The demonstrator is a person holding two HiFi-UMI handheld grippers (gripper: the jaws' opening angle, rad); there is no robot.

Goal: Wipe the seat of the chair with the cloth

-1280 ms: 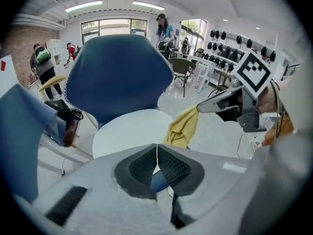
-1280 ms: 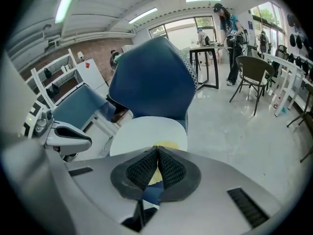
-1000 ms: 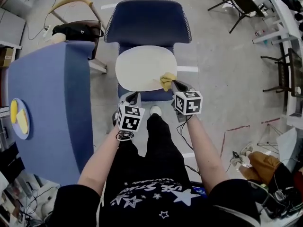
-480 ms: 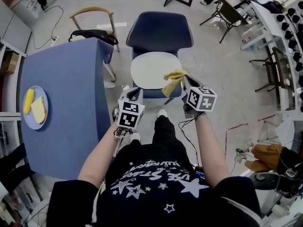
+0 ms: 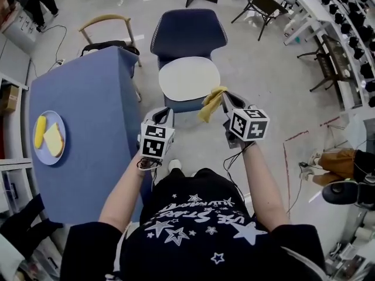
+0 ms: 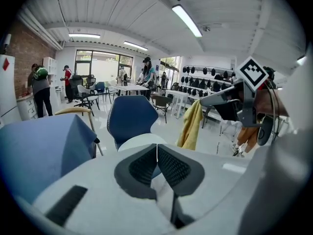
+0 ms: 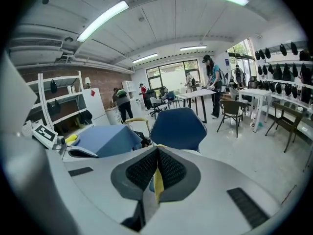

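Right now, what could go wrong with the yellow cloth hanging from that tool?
The right tool pinches only a thin edge of the cloth, so it might slip out and drop to the floor. The cloth also hangs in the air by the front corner of the seat, so the next wipe could miss.

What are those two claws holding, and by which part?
The right gripper pinches the cloth at its top edge; the rest hangs free. The left gripper is shut on nothing.
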